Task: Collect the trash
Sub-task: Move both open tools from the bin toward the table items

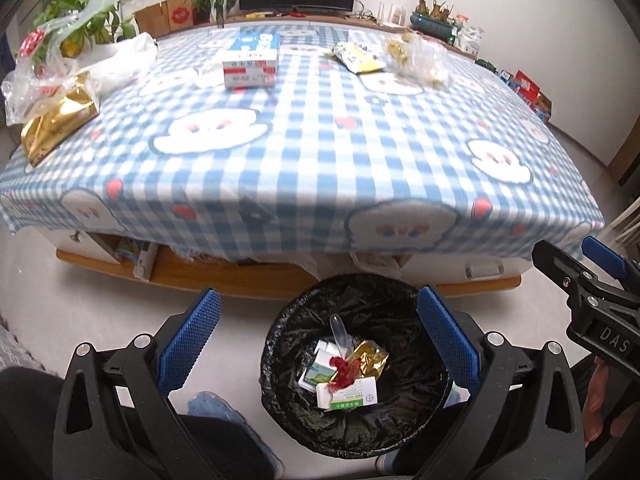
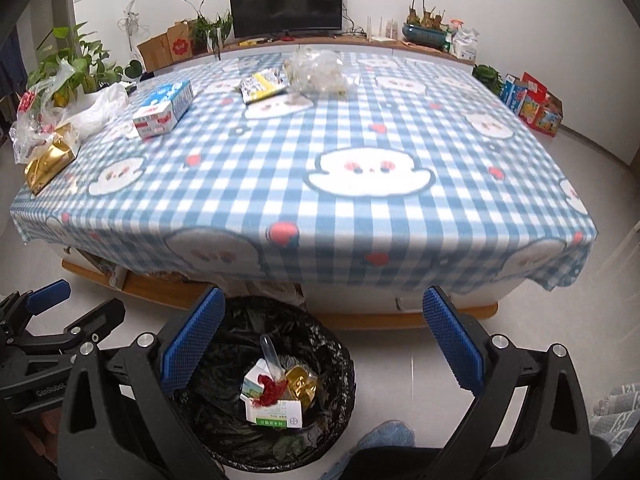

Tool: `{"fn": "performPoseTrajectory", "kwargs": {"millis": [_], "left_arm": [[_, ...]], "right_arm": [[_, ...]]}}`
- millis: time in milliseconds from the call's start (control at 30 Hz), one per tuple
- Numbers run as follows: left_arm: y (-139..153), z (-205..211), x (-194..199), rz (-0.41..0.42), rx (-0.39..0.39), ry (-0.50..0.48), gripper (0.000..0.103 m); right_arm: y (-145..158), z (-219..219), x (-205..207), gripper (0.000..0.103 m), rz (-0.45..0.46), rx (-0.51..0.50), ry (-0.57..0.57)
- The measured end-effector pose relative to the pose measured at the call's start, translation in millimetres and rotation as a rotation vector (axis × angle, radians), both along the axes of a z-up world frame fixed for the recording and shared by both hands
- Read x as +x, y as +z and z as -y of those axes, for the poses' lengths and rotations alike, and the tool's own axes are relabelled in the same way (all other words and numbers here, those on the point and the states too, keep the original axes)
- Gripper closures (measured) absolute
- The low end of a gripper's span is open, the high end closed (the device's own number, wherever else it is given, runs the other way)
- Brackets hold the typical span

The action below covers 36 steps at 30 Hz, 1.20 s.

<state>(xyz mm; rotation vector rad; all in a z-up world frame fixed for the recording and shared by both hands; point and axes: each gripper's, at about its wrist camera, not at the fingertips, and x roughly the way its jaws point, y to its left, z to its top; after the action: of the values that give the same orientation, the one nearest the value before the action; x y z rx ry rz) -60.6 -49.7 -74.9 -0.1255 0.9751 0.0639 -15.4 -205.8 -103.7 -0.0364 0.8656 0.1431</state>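
A black-lined trash bin (image 1: pixel 296 360) (image 2: pixel 224 412) stands on the floor in front of the table and holds small boxes, a gold wrapper, red scraps and a clear spoon. My left gripper (image 1: pixel 320 340) is open and empty above the bin. My right gripper (image 2: pixel 320 344) is open and empty just right of the bin. On the checked tablecloth (image 1: pixel 320 152) lie a blue-white box (image 1: pixel 251 66) (image 2: pixel 164 110), a gold packet (image 1: pixel 56 120) (image 2: pixel 50 164), a yellow wrapper (image 1: pixel 358 58) (image 2: pixel 264 84) and crumpled clear plastic (image 1: pixel 420 58) (image 2: pixel 320 70).
Clear and white plastic bags (image 1: pixel 60 60) (image 2: pixel 60 108) sit at the table's left edge beside a potted plant (image 2: pixel 76 64). A TV (image 2: pixel 286 4), cardboard boxes and plants stand behind. Coloured boxes (image 2: pixel 532 104) lie on the floor at right. My shoe (image 2: pixel 388 436) is near the bin.
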Motion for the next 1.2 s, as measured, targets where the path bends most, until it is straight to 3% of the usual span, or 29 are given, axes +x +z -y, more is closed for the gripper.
{"fn": "performPoseTrajectory", "kwargs": {"millis": [500,933,1200], "left_arm": [[57,-42,71,0.056,-0.014,0.076,0.006],[71,-65,144,0.049,0.029,0.081,0.006],[64,-76,190,0.022,0.045,0.086,0.006]], "right_arm": [[37,-16,60,0.008,0.068,-0.024,0.033],[51,-24,143,0.008,0.080,-0.016,0.029],[59,-34,193,0.008,0.093,-0.023,0.038]]}}
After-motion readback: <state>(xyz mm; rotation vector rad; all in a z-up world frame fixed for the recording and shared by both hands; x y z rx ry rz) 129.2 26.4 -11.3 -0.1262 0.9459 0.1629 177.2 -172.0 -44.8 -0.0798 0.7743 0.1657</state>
